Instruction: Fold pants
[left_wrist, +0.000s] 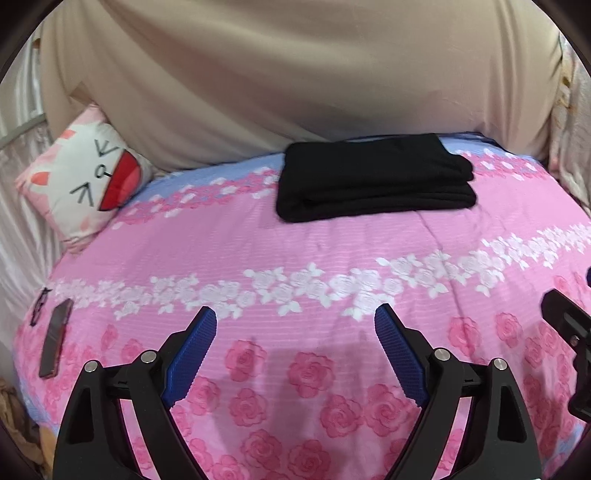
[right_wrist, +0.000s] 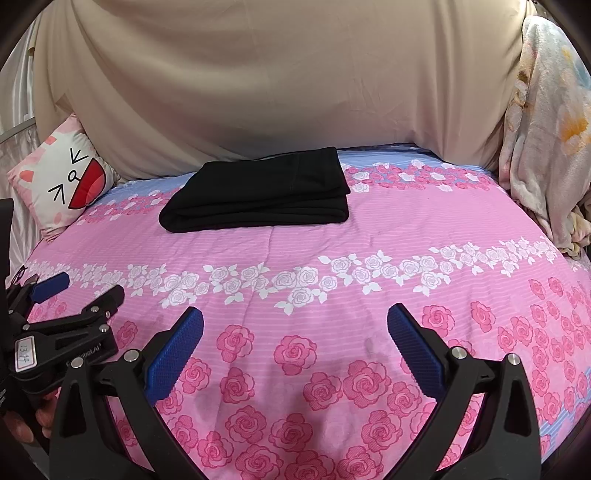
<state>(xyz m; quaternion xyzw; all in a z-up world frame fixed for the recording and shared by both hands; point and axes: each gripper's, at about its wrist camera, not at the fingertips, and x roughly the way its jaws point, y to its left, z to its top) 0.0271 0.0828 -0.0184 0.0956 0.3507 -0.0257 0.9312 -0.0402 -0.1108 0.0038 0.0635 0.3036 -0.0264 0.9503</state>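
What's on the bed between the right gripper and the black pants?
Nothing but bare pink bedspread between the right gripper and the pants, in the right wrist view.

Definitely a bedroom in somebody's home. Bed covered with a pink rose-print bedspread (right_wrist: 369, 236), cartoon cat-face pillow (left_wrist: 81, 177) propped in the far left corner, beige sheet (right_wrist: 277, 81) draped across the back like a makeshift backdrop. Pale floral blanket (right_wrist: 546, 129) heaped up on the right edge, phone (left_wrist: 55, 341) lying on the covers at the left. Lived-in, nothing lab-like or shop-like about it.
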